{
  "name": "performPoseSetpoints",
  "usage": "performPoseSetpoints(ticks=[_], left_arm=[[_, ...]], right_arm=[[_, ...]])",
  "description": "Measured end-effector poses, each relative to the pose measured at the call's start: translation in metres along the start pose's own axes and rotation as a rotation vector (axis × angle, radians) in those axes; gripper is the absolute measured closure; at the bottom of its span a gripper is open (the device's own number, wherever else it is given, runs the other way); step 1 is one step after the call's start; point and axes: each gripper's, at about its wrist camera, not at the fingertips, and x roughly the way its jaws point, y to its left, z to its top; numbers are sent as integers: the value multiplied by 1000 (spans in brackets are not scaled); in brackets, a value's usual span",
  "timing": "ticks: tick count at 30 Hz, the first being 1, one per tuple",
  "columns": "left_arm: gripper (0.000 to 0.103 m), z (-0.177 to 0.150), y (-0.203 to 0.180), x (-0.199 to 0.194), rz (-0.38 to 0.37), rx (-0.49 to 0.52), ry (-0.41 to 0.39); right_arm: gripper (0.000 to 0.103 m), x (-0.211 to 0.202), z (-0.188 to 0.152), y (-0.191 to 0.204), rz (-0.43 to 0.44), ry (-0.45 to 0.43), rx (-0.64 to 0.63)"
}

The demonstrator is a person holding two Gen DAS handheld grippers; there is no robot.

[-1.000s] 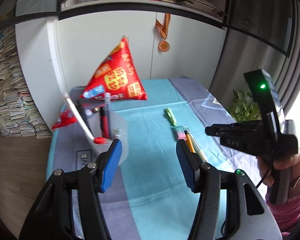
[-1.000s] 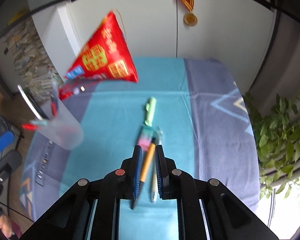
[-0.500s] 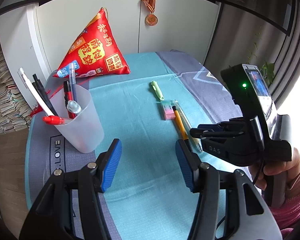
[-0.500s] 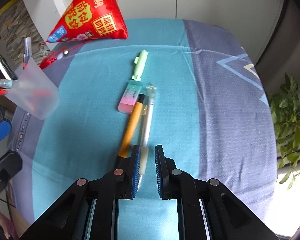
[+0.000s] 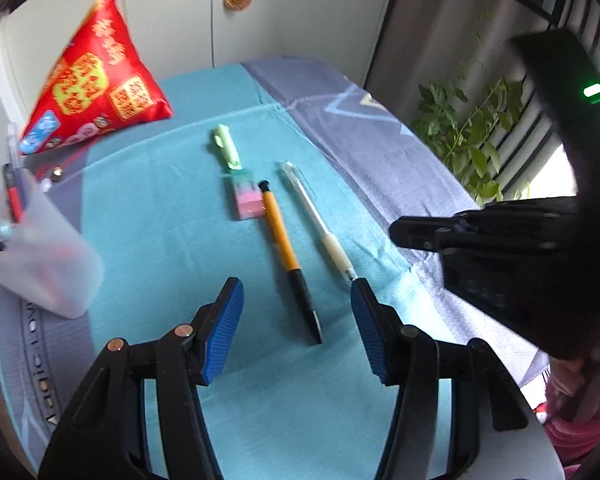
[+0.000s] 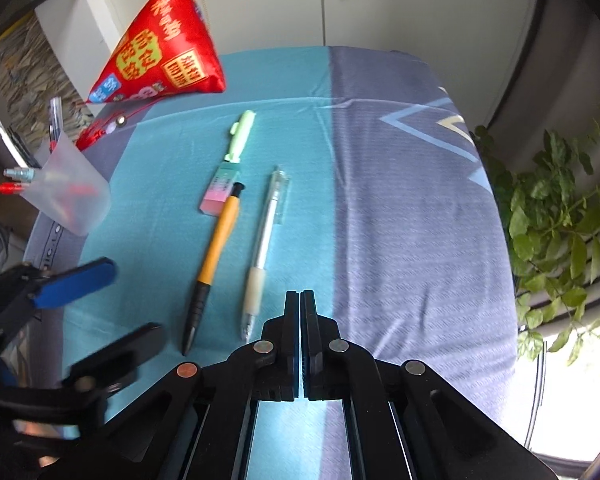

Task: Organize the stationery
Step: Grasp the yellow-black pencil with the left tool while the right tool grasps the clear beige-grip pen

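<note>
On the worktop (image 6: pixel 400 184), covered by a teal and grey-blue cloth, four stationery items lie loose near the middle. An orange pen (image 5: pixel 288 258) with a black grip lies beside a clear pen (image 5: pixel 320 224) with a pale grip, the two close but apart. A pastel eraser (image 5: pixel 246 198) sits against the orange pen's top end, and a green highlighter (image 5: pixel 227 147) lies just beyond the eraser. A translucent cup (image 6: pixel 70 196) holding several pens stands at the left edge. A red triangular pouch (image 6: pixel 160 56) rests at the far side. The left tool (image 5: pixel 296 320) hangs above the orange pen's tip with its jaws apart, nothing gripped. The right tool (image 6: pixel 301 300) has its jaws together and empty, just right of the clear pen.
</note>
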Motion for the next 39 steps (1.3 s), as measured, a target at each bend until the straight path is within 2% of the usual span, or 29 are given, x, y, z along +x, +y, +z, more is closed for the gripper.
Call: performPoseSetpoints(ticks=[2, 3, 4, 9, 15, 20, 22, 24, 25, 26, 29, 30, 31, 33, 37, 39], left_arm=[[63, 1, -1, 15, 1, -7, 35], [80, 0, 1, 23, -11, -18, 62], [90, 1, 4, 29, -17, -29, 79], [95, -1, 17, 25, -3, -89, 63], [95, -21, 29, -6, 15, -87, 32], [95, -38, 36, -19, 20, -84, 42], [95, -43, 36, -20, 20, -80, 51], [95, -48, 36, -17, 18, -76, 68], [95, -50, 36, -15, 15, -75, 79], [95, -51, 35, -14, 12, -76, 87], [92, -50, 34, -14, 3, -76, 87], [84, -48, 34, -15, -1, -78, 80], [69, -46, 34, -17, -1, -81, 72], [50, -40, 34, -20, 3, -84, 43], [50, -27, 31, -13, 12, -63, 27], [52, -21, 31, -3, 29, -62, 35]], right_arm=[[102, -6, -4, -8, 3, -7, 20], [102, -9, -6, -11, 7, -10, 25], [102, -9, -6, -10, 12, -11, 29], [102, -11, -4, -4, 40, -20, 25], [101, 5, 0, 16, 92, 5, -7], [87, 26, 7, 29, 89, 45, -12], [84, 30, 9, 32, 76, 49, -20], [84, 35, 10, 36, 52, 65, -50], [91, 36, 9, 37, 42, 65, -54], [91, 35, 9, 38, 25, 60, -62], [92, 31, 3, 35, 32, 70, -74], [92, 27, -1, 32, 36, 77, -80], [92, 23, -5, 29, 43, 84, -83], [92, 14, -16, 24, 65, 111, -106], [92, 3, -39, 24, 85, 158, -180], [88, -2, -41, 21, 100, 140, -166]])
